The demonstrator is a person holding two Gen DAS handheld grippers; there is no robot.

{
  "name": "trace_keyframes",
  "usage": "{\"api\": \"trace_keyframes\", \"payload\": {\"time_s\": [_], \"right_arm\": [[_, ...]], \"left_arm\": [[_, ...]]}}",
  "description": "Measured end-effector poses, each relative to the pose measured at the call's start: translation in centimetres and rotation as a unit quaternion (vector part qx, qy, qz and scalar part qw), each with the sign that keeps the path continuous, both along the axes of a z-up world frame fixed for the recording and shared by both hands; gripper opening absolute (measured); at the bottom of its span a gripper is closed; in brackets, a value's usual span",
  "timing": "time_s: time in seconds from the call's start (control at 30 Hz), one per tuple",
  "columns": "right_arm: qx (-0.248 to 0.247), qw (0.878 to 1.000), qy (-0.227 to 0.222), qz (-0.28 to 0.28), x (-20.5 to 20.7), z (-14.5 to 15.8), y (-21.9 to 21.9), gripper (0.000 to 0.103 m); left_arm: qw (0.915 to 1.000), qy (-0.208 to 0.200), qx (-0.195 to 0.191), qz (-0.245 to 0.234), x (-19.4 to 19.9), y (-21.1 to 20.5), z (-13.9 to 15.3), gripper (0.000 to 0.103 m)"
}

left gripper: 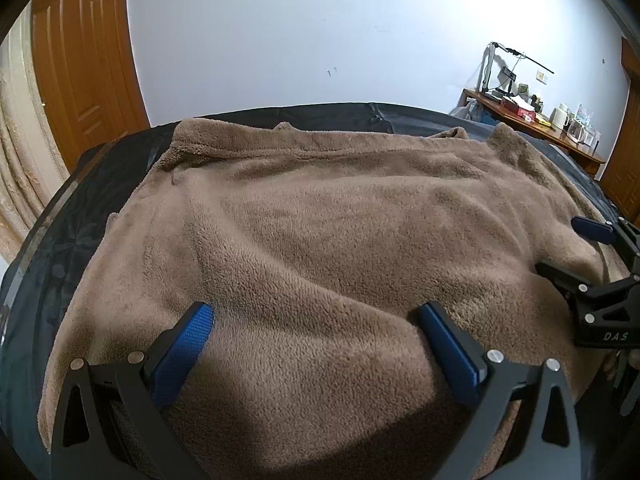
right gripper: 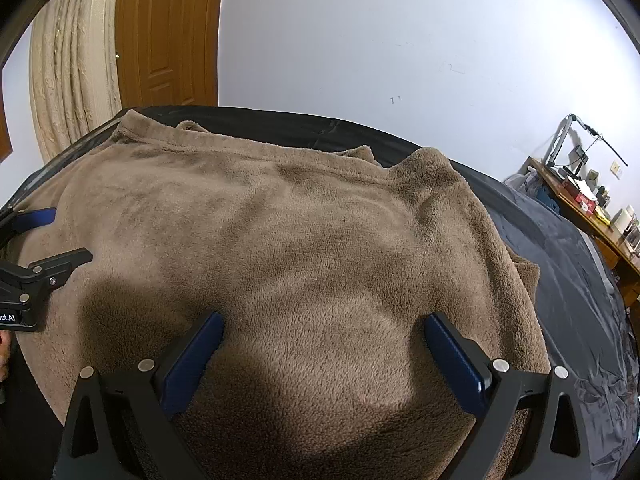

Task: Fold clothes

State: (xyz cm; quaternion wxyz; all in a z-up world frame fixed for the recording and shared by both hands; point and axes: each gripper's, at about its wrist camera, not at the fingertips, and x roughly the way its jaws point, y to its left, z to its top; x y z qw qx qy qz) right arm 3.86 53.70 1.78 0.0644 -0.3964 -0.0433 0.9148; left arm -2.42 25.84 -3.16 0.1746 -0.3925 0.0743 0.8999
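A brown fleece garment (left gripper: pixel 320 220) lies spread flat on a dark bed cover (left gripper: pixel 80 208); it also fills the right wrist view (right gripper: pixel 300 240). My left gripper (left gripper: pixel 316 316) is open, its blue pads wide apart, low over the garment's near edge. My right gripper (right gripper: pixel 324 324) is open too, over the near edge further right. Each gripper shows in the other's view: the right one at the right edge (left gripper: pixel 560 248), the left one at the left edge (right gripper: pixel 68 236). Neither holds any cloth.
The dark bed cover (right gripper: pixel 568 280) is bare to the right of the garment. A wooden desk (left gripper: pixel 536 124) with clutter stands at the far right by the white wall. A wooden door (right gripper: pixel 168 32) and a cream curtain (right gripper: pixel 72 64) are at the far left.
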Motion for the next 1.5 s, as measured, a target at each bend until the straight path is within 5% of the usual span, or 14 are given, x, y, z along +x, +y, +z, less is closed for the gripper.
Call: {"api": "trace_keyframes", "payload": {"time_s": [0.47, 0.73, 0.93, 1.07, 1.3, 1.5], "right_arm": [[-0.010, 1.000, 0.000, 0.001, -0.1, 0.0, 0.3, 0.102], [-0.062, 0.996, 0.047, -0.036, 2.4, 2.6, 4.2, 0.102], [-0.254, 0.953, 0.102, -0.128, 8.9, 3.7, 11.9, 0.102], [-0.250, 0.952, 0.081, -0.158, 12.2, 2.9, 13.1, 0.102], [-0.341, 0.927, 0.043, -0.151, 14.0, 1.0, 13.5, 0.102], [-0.368, 0.916, 0.027, -0.155, 14.1, -0.5, 12.5, 0.102]], "left_arm": [[1.0000, 0.000, 0.000, 0.000, 0.0, 0.0, 0.0, 0.102], [1.0000, -0.001, 0.000, -0.002, -0.1, 0.0, 0.0, 0.102], [1.0000, -0.001, 0.000, -0.001, -0.1, 0.0, 0.0, 0.102], [1.0000, -0.001, 0.000, -0.001, 0.0, 0.1, 0.0, 0.102], [0.9996, 0.013, 0.012, 0.022, 0.7, -1.0, 1.1, 0.102], [0.9975, 0.008, 0.042, 0.056, 0.4, -3.1, 2.0, 0.103]]}}
